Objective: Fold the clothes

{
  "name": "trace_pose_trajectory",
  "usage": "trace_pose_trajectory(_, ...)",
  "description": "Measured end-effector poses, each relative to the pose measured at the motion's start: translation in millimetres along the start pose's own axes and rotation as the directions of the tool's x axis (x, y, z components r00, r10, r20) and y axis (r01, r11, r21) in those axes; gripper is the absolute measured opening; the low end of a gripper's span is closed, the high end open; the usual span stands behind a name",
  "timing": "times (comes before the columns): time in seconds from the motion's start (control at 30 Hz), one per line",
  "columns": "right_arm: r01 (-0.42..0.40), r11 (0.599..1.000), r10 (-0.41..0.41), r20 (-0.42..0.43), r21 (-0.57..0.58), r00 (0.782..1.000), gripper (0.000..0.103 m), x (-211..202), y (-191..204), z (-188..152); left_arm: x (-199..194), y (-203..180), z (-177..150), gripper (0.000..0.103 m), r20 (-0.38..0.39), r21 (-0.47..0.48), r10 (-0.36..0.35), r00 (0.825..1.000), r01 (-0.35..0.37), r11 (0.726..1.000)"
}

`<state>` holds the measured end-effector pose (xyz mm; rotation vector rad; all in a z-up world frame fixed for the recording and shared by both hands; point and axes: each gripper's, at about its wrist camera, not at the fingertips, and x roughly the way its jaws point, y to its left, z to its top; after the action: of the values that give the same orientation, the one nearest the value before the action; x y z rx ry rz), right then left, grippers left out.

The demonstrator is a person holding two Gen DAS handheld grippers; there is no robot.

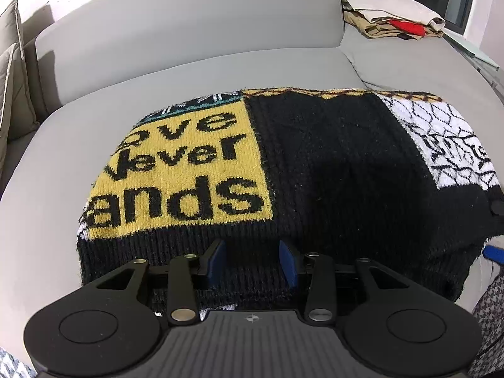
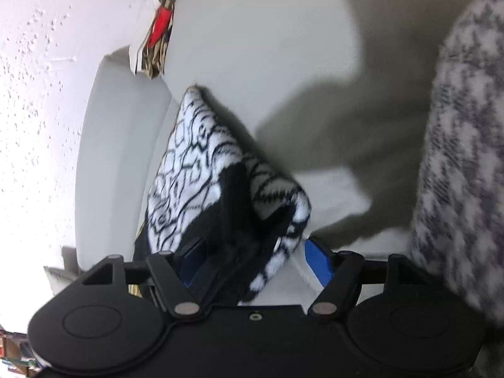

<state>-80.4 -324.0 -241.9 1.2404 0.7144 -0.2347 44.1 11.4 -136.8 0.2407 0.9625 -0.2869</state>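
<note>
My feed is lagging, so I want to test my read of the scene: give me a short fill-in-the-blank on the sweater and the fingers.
1. The sweater lies on a grey ____.
2. Its lettered panel is ____ with black letters.
3. The pads on the left gripper are ____.
4. The pile of clothes shows one ____ piece.

Missing words: sofa; yellow; blue; red

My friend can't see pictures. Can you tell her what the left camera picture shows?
A knitted sweater, black with a yellow patch of black letters and a white patterned patch, lies flat on a grey sofa. The left tool sits at its near black hem, blue fingers apart with the hem between them. A pile of clothes lies far back on the sofa.
</note>
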Motion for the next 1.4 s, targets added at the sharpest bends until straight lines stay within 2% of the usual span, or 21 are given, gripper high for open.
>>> trace_pose_trajectory(0.13,-0.049,0.998,0.052,0.070,-0.043,0.996,0.069,14.1,-6.3,-0.5,-0.2,0.9,0.5,0.039,-0.002,-0.001,-0.005,1.000,0.005,1.000)
trace_pose_trajectory(0.27,-0.084,0.995,0.089,0.111,-0.051,0.990,0.085,26.1,-7.5,3.4,0.2,1.1,1.7,0.039,-0.006,0.000,-0.006,1.000,0.006,1.000)
trace_pose_trajectory(0.33,-0.101,0.993,0.108,0.131,-0.055,0.985,0.088,32.1,-8.1,5.3,-0.3,0.6,1.9,0.039,-0.006,0.000,-0.005,1.000,0.005,1.000)
trace_pose_trajectory(0.37,-0.109,0.993,0.116,0.137,-0.053,0.984,0.087,33.8,-8.7,6.3,-0.4,0.6,1.9,0.039,-0.005,0.000,-0.005,1.000,0.005,1.000)
trace_pose_trajectory(0.43,-0.124,0.992,0.126,0.129,-0.024,0.984,0.077,30.3,-11.8,8.7,-0.4,0.9,2.0,0.039,-0.006,0.000,-0.006,1.000,0.006,1.000)
trace_pose_trajectory(0.5,-0.161,0.987,0.158,0.111,0.024,0.981,0.059,27.1,-14.8,11.8,-0.5,1.3,2.0,0.039,-0.006,0.000,-0.007,1.000,0.007,1.000)
trace_pose_trajectory(0.57,-0.227,0.971,0.220,0.092,0.071,0.971,0.054,25.5,-13.7,15.6,-0.5,1.6,2.1,0.039,-0.006,0.000,-0.009,1.000,0.009,1.000)
trace_pose_trajectory(0.63,-0.241,0.966,0.234,0.076,0.093,0.969,0.058,30.2,-9.9,21.2,-0.6,1.9,2.1,0.039,-0.006,0.000,-0.010,1.000,0.010,1.000)
trace_pose_trajectory(0.67,-0.237,0.966,0.231,0.066,0.099,0.971,0.063,34.0,-8.1,24.1,-0.5,2.3,1.8,0.039,-0.006,0.001,-0.011,1.000,0.011,1.000)
trace_pose_trajectory(0.73,-0.220,0.971,0.217,0.043,0.095,0.975,0.051,40.7,-5.8,28.1,-0.3,4.0,1.0,0.039,-0.005,-0.001,-0.015,1.000,0.015,1.000)
trace_pose_trajectory(0.77,-0.206,0.976,0.203,0.046,0.068,0.978,0.041,37.3,0.9,29.4,-0.3,4.5,0.7,0.039,-0.006,-0.001,-0.017,1.000,0.017,1.000)
trace_pose_trajectory(0.9,-0.147,0.988,0.149,0.063,-0.041,0.987,0.032,23.9,27.5,34.5,-2.3,0.6,-1.5,0.037,-0.022,0.016,-0.021,1.000,0.022,1.000)
trace_pose_trajectory(1.0,-0.125,0.981,0.137,0.074,-0.148,0.988,0.030,3.2,57.9,40.4,-6.6,-9.9,-6.7,0.034,-0.037,0.053,-0.034,0.999,0.036,0.998)
trace_pose_trajectory(1.1,-0.089,0.960,0.118,0.097,-0.267,0.988,0.030,-23.5,88.5,52.8,-17.2,-19.5,-9.0,0.034,-0.040,0.047,-0.117,0.992,0.119,0.992)
trace_pose_trajectory(1.2,0.013,0.934,0.031,0.118,-0.358,0.993,0.030,-40.9,100.9,78.0,-28.5,-28.7,-10.7,0.037,-0.040,0.035,-0.208,0.977,0.209,0.977)
trace_pose_trajectory(1.27,0.071,0.927,-0.033,0.109,-0.368,0.993,0.030,-40.0,95.6,90.4,-36.1,-34.8,-11.8,0.036,-0.040,0.026,-0.268,0.963,0.269,0.963)
trace_pose_trajectory(1.33,0.117,0.919,-0.088,0.094,-0.376,0.992,0.031,-36.9,90.5,97.3,-41.5,-37.6,-2.3,0.036,0.015,0.054,-0.288,0.958,0.286,0.957)
trace_pose_trajectory(1.4,0.135,0.895,-0.098,0.109,-0.424,0.989,0.031,-33.0,93.9,93.9,-42.7,-44.1,9.8,0.030,0.068,0.111,-0.306,0.950,0.297,0.948)
